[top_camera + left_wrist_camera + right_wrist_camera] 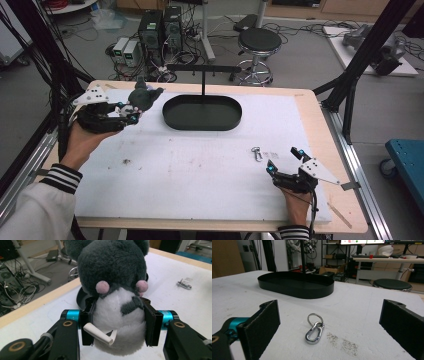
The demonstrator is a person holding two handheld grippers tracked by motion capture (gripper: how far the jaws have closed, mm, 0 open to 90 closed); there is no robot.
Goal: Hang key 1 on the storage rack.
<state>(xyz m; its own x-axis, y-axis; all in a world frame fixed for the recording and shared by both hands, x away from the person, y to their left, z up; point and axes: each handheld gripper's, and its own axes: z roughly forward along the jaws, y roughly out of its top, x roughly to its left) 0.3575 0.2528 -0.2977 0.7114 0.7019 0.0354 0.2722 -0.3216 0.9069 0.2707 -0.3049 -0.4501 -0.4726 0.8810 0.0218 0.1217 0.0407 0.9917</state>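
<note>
White table (200,170) | left tongs (117,322) clamp plush toy (112,272), head cropped | right tongs (329,320) apart

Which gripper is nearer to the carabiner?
The right. The right gripper rests open on the table with the carabiner just ahead of its jaws. The left gripper is across the table, holding a plush toy.

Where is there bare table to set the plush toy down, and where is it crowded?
The left gripper, shut on the plush toy, is at the table's far left. Bare white mat runs between the black oval tray and the near edge. The tray's floor also looks free. Tighter at near right: the metal clip lies just ahead of the open right gripper.
</note>
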